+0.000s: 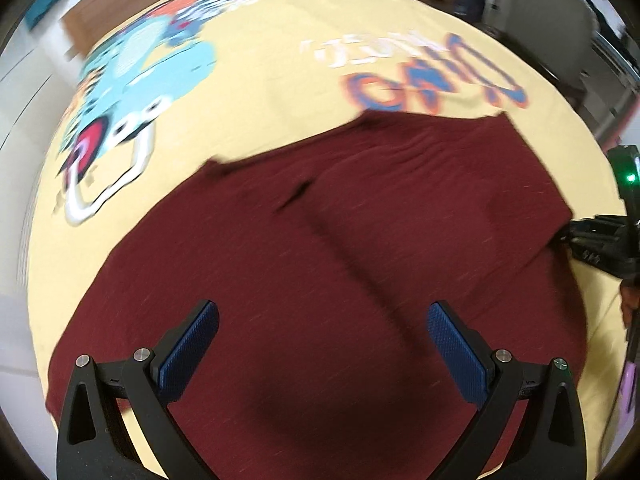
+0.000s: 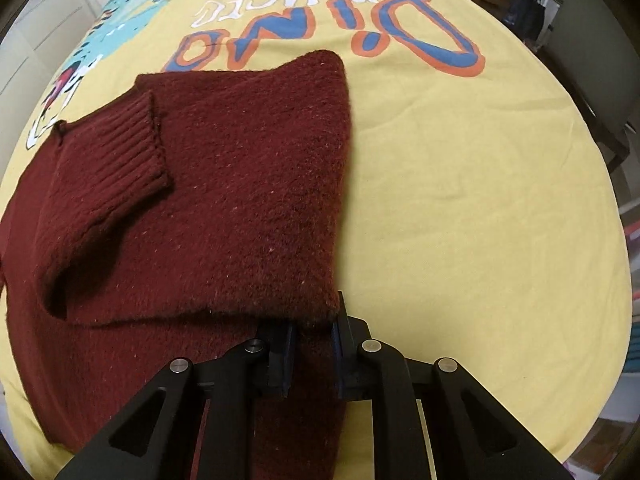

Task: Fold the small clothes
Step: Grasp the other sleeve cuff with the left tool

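A maroon knitted sweater (image 2: 240, 200) lies flat on a yellow cloth (image 2: 460, 200) printed with a cartoon dinosaur and the word "Dino". One sleeve is folded across the body, its ribbed cuff (image 2: 132, 148) at the left. My right gripper (image 2: 314, 344) is shut on the sweater's near edge, with knit bunched between the blue pads. In the blurred left wrist view, my left gripper (image 1: 320, 312) hangs open over the sweater (image 1: 320, 220) with nothing between its fingers. The right gripper (image 1: 592, 236) shows at the sweater's right edge.
The yellow cloth (image 1: 260, 100) covers the whole work surface, with bare cloth to the right of the sweater. A dark chair (image 2: 592, 40) stands past the far right edge. White cabinets (image 2: 40, 20) are at the far left.
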`<state>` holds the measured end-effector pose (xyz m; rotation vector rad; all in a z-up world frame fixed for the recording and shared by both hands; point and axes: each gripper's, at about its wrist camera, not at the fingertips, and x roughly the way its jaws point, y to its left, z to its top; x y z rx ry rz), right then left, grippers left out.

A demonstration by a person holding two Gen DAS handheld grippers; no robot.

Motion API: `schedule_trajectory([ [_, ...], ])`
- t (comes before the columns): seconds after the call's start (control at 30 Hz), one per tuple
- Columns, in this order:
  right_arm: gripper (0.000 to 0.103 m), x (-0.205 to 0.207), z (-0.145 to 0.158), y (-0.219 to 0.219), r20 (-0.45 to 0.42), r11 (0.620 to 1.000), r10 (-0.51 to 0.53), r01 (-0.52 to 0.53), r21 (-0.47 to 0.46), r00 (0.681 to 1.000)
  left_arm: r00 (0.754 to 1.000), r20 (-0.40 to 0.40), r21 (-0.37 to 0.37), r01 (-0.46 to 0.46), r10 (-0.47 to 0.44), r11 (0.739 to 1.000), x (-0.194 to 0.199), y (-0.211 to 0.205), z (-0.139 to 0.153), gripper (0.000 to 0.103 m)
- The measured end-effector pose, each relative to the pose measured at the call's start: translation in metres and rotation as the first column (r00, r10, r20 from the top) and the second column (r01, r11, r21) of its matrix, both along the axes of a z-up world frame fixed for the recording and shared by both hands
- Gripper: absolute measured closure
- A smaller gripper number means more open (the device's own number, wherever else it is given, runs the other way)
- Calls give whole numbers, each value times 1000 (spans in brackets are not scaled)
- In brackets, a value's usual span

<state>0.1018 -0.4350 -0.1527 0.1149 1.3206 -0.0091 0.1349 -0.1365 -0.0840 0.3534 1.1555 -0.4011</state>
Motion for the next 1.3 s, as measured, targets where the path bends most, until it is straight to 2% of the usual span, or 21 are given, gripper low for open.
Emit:
schedule_trajectory([
  [0.13,88,-1,-3,-1,0,1000,-7,7,24,1000,994,-35,5,101,-101,995,6,-46,-13,1],
  [0.27,87,0,-4,-3,-6,999,-11,11,32,1000,983,-73,79,173,-167,982,10,-85,-36,1],
  [0.37,87,3,-7,-2,-11,1000,-9,10,28,1000,977,-103,111,200,-189,973,11,-96,-54,1],
  [0.47,86,4,-9,-3,-15,999,-26,27,31,1000,975,-110,200,210,-191,957,18,-105,-75,1],
  [0.5,86,5,-10,-3,-17,999,-36,36,35,999,977,-105,229,206,-186,952,21,-106,-82,3],
  [0.57,85,5,-11,-2,-16,998,-43,44,38,999,977,-112,233,204,-182,951,25,-104,-87,16],
  [0.63,85,6,-11,-2,-17,998,-47,48,39,999,976,-129,207,200,-175,958,30,-99,-90,22],
  [0.7,85,6,-12,-2,-18,998,-52,53,42,998,976,-133,184,197,-174,963,33,-92,-89,38],
  [0.77,85,6,-11,-3,-18,997,-58,59,46,998,978,-126,178,188,-167,966,37,-77,-86,74],
  [0.83,85,6,-9,-4,-13,996,-73,73,48,997,983,-102,184,169,-152,968,41,-67,-80,90],
  [0.97,85,7,-7,3,-4,999,-50,50,11,999,993,-57,142,111,-104,984,51,-38,-61,90],
  [1.1,87,7,-4,6,2,999,-36,36,4,999,1000,-26,59,18,-17,998,55,1,-44,90],
  [1.3,87,5,-6,3,-6,998,-57,57,21,998,991,19,-9,-129,129,992,49,83,-32,90],
])
